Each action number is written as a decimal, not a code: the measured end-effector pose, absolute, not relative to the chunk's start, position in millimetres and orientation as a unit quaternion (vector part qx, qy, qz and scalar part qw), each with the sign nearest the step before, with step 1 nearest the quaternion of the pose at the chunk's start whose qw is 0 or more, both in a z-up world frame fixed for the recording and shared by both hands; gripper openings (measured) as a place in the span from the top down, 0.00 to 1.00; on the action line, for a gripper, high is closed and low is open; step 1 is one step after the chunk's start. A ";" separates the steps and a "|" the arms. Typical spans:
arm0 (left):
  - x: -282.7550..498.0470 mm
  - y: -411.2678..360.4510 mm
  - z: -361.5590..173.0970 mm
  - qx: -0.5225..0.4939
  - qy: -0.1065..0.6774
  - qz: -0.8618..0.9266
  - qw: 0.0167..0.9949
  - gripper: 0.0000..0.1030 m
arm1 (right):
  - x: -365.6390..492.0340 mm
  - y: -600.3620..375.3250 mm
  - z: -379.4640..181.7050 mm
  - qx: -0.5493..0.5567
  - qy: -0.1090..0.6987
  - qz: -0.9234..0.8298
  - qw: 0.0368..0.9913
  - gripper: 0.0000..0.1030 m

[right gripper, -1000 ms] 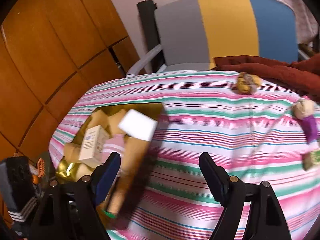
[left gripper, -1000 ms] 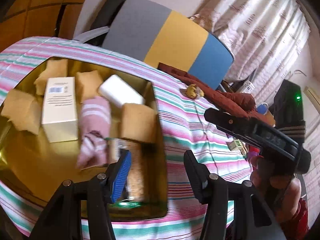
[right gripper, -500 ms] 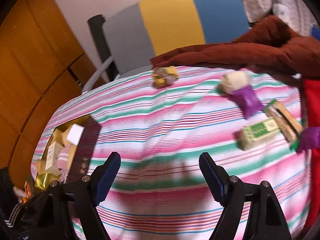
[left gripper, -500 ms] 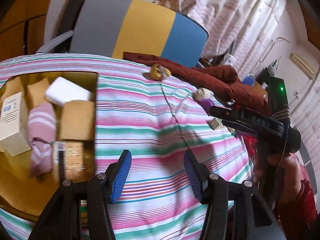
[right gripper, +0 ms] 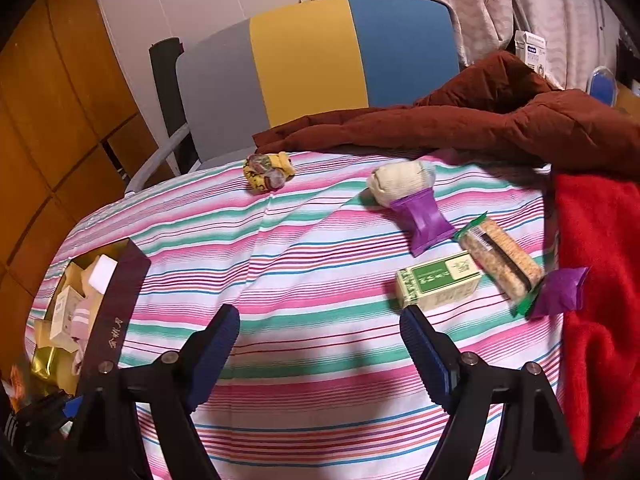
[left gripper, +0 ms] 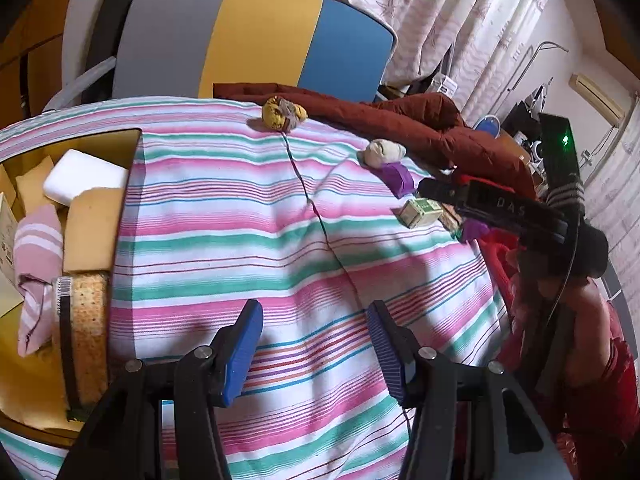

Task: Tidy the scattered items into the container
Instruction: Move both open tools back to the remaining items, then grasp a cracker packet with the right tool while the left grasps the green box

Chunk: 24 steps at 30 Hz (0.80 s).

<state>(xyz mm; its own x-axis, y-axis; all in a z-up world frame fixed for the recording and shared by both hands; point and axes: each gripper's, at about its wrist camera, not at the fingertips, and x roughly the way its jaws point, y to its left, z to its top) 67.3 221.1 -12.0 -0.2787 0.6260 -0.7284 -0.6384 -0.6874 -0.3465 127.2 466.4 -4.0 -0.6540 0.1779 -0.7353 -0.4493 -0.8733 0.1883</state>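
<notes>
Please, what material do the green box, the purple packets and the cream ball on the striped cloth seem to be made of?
Green box: probably matte printed cardboard, with sharp folded edges and flat faces.
Purple packets: likely thin plastic film, slightly shiny, with crimped, flared ends.
Cream ball: seems soft knitted fabric, perhaps a rolled sock; the surface is dull and finely ribbed.

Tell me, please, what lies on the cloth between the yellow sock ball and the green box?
In the right wrist view, between the yellow sock ball and the green box lie a cream sock ball and a purple packet.
</notes>
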 end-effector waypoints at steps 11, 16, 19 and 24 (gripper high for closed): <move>68.8 238.8 -20.8 -0.467 0.020 0.791 0.395 0.47 | 130.7 493.7 -6.3 -0.378 0.188 0.885 0.193 0.17; 68.8 244.4 -23.8 -0.472 0.027 0.788 0.395 0.47 | 137.5 524.9 -5.3 -0.369 0.208 0.878 0.222 0.17; 67.8 246.6 -26.5 -0.477 0.031 0.786 0.393 0.47 | 143.4 547.8 -3.8 -0.365 0.216 0.871 0.246 0.17; 67.2 251.3 -29.5 -0.483 0.035 0.781 0.394 0.47 | 152.4 594.9 -10.8 -0.372 0.218 0.851 0.300 0.17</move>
<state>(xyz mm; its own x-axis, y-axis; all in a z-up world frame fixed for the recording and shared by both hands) 67.2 251.3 -29.5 -0.2234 0.5824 -0.7816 -0.6499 -0.6866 -0.3259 152.4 594.9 -10.8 -0.5437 0.3480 -0.7637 -0.6726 -0.7249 0.1486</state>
